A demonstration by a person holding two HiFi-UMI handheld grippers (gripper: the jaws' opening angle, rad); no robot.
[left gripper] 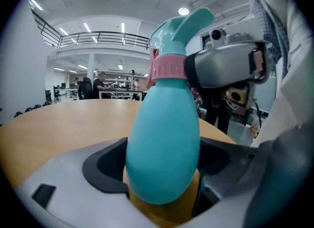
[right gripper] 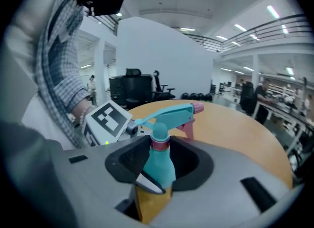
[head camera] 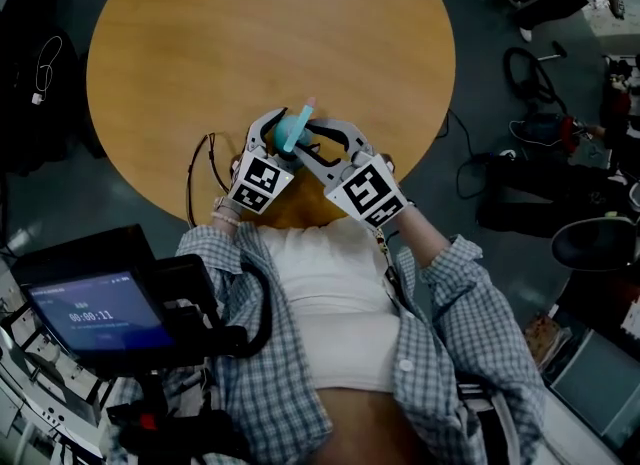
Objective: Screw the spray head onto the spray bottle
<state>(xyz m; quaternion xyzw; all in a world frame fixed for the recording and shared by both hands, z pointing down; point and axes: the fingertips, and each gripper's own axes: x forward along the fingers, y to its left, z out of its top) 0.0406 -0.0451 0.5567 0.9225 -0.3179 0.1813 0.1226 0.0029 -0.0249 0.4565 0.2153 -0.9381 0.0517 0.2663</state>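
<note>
A teal spray bottle (head camera: 290, 135) stands near the front edge of the round wooden table (head camera: 250, 33). The left gripper (head camera: 272, 139) is shut on its belly (left gripper: 164, 139), which fills the gap between the jaws. On top sits the teal spray head (left gripper: 179, 26) with a pink collar (left gripper: 169, 67); its pink nozzle (right gripper: 197, 107) points away over the table. My right gripper (head camera: 320, 139) comes in from the right, its jaws closed around the collar (right gripper: 159, 142) at the bottle's neck. Its grey jaw (left gripper: 221, 67) hugs the collar in the left gripper view.
A thin dark cable (head camera: 205, 168) loops over the table edge left of the grippers. A dark device with a lit screen (head camera: 95, 313) sits at lower left. Bags and cables (head camera: 545, 183) lie on the floor to the right.
</note>
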